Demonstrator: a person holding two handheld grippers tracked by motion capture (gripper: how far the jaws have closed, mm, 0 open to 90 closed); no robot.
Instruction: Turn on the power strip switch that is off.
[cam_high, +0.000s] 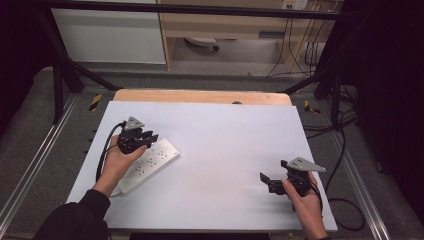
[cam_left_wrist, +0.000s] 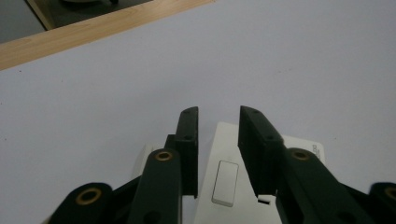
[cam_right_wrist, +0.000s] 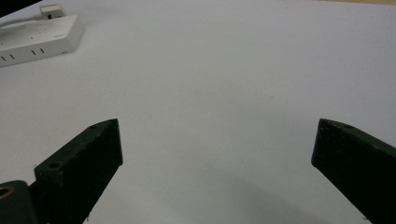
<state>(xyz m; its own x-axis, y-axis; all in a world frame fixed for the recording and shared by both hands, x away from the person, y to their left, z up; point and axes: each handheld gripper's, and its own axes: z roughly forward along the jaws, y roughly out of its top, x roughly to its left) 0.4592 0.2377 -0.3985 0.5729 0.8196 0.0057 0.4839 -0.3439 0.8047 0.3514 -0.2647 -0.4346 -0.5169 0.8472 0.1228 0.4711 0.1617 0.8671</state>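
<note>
**Power strip lies across the left side, under the left gripper**

On the white table (cam_high: 215, 130) the power strip (cam_high: 150, 165) lies at the left, well apart from the right hand. Its long axis runs diagonally, from the near-left edge toward the table's middle. The left gripper (cam_high: 147, 137) is over its far end, so this hand is clearly the nearer one. In the left gripper view the jaws stand narrow on both sides of the strip's end, beside its switch (cam_left_wrist: 225, 183); whether the pads already press I cannot tell. The right gripper (cam_high: 266, 180) rests wide open, holding nothing.
</note>
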